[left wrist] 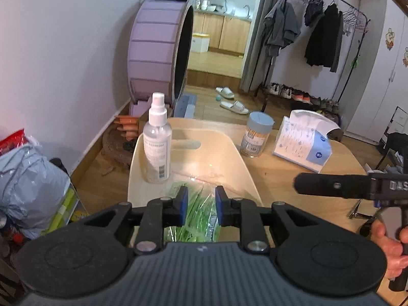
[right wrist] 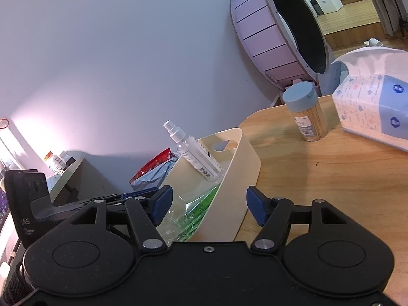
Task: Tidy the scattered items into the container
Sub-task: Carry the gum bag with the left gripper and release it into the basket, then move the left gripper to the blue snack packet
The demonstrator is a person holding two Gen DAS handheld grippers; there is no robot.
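Cream container (left wrist: 244,163) sits at the table (left wrist: 293,173) edge, spray bottle (left wrist: 156,137) and green packet (left wrist: 201,211) inside. Left gripper (left wrist: 201,204) jaws parted around the packet (pads clear); a snag could lift it. Right gripper (right wrist: 209,207) straddles the wall, unclenched.

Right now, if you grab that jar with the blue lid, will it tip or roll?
The jar stands tall and narrow, so a high push may tip it. It's round, so it would probably roll once down. It looks packed with thin sticks, likely light.
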